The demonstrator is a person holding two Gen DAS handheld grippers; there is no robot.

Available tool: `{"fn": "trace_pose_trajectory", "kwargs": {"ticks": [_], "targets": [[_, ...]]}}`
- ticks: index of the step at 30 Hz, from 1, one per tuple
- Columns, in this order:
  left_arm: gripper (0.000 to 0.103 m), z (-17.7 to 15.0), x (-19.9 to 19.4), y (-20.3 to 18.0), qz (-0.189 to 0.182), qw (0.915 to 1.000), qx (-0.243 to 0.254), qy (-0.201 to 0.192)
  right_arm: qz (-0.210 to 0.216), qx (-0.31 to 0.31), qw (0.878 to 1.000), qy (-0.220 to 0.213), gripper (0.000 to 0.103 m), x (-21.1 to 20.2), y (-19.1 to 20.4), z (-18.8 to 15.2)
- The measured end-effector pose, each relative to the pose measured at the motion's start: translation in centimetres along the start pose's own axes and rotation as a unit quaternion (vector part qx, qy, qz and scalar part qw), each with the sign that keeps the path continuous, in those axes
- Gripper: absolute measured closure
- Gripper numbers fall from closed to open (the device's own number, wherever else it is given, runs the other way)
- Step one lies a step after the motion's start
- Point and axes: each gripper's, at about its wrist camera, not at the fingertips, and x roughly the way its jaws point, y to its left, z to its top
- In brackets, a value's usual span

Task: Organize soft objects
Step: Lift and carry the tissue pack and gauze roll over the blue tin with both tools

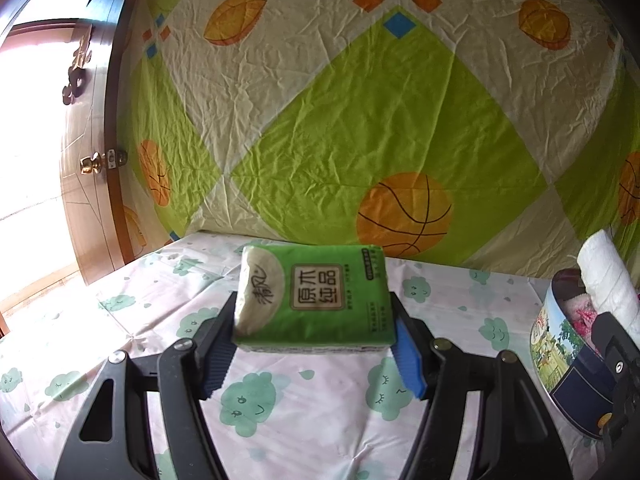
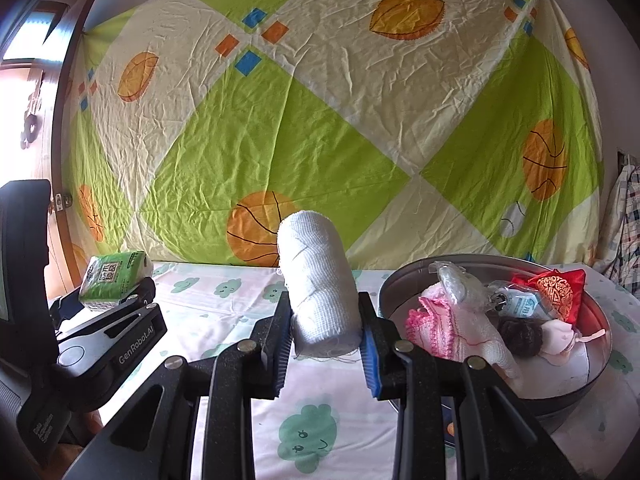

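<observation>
My left gripper (image 1: 314, 334) is shut on a green tissue pack (image 1: 316, 296) and holds it above the cloud-print tablecloth (image 1: 280, 408). The pack also shows at the left of the right wrist view (image 2: 114, 280). My right gripper (image 2: 324, 344) is shut on a white gauze bandage roll (image 2: 320, 280), held above the table just left of a round metal tin (image 2: 600, 364). The roll also shows at the far right of the left wrist view (image 1: 608, 276). The tin holds several soft things: a pink knitted piece (image 2: 432, 328), a red pouch (image 2: 556, 288), a dark ball (image 2: 520, 336).
A green and cream sheet with basketball prints (image 2: 320, 120) hangs behind the table. A wooden door (image 1: 92, 160) stands at the left. Checked cloth (image 2: 624, 220) hangs at the far right. The tin's printed side wall (image 1: 560, 344) is close to my left gripper's right side.
</observation>
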Motion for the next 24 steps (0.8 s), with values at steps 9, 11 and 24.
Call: {"fn": "trace_pose_trajectory", "kwargs": {"ticks": [9,11,24], "targets": [[0.035,-0.5,-1.4,-2.1,-0.03,0.9995,0.009,-0.003,-0.024,-0.001,1.0,-0.009,0.07,-1.2,-2.3,0.0],[0.035,-0.6,-1.8,-2.9,-0.036,0.9992,0.014,-0.005,-0.029,-0.004,1.0,-0.011,0.07,-1.4,-2.8,0.0],[0.035,-1.4,-4.2,-9.9,-0.125,0.9917,0.029,0.004,-0.078,0.0,0.997,-0.015,0.07,-3.3,-9.0,-0.1]]}}
